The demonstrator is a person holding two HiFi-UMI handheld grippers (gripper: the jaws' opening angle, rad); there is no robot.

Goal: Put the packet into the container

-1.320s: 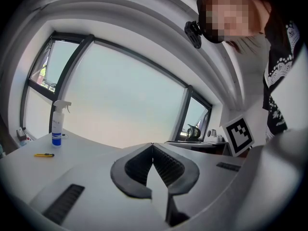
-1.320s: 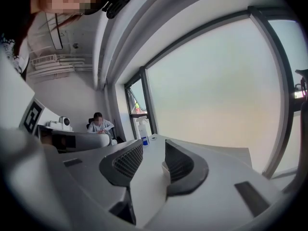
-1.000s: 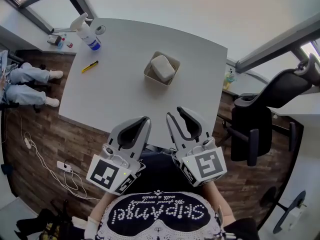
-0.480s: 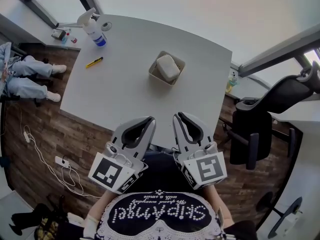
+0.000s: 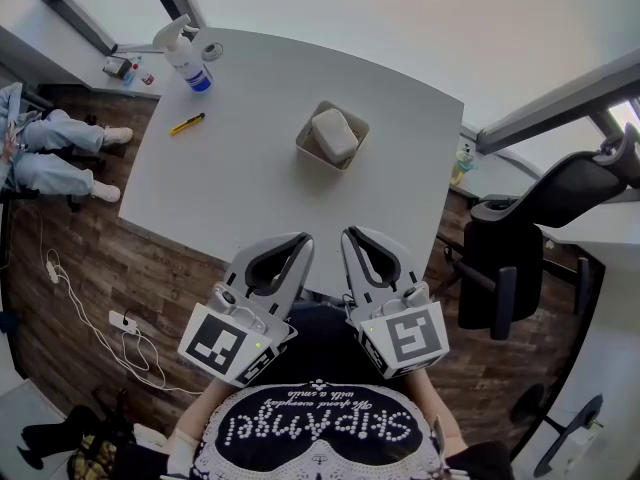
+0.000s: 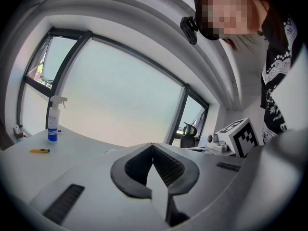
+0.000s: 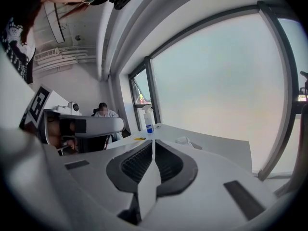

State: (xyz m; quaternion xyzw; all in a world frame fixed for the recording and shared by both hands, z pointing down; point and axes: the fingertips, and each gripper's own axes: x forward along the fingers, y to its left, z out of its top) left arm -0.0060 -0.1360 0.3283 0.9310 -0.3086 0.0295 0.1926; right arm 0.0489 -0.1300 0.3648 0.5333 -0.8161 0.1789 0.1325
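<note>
A white packet (image 5: 334, 133) lies inside the small beige container (image 5: 309, 152) on the far half of the white table (image 5: 230, 188). Both grippers hover at the table's near edge, well short of the container. My left gripper (image 5: 303, 238) is shut and empty; its fingertips meet in the left gripper view (image 6: 152, 145). My right gripper (image 5: 349, 234) has just been closing with nothing between its jaws, and the tips now touch in the right gripper view (image 7: 153, 141). The container (image 7: 185, 140) shows small beyond the right jaws.
A spray bottle (image 5: 185, 53), a roll of tape (image 5: 212, 51) and a yellow cutter (image 5: 187, 124) sit at the table's far left. A black office chair (image 5: 540, 218) stands to the right. A seated person's legs (image 5: 50, 158) and floor cables (image 5: 120, 328) are at the left.
The right gripper's jaws, open a second ago, have closed together on nothing. The left gripper stayed shut and still. The packet and container have not moved.
</note>
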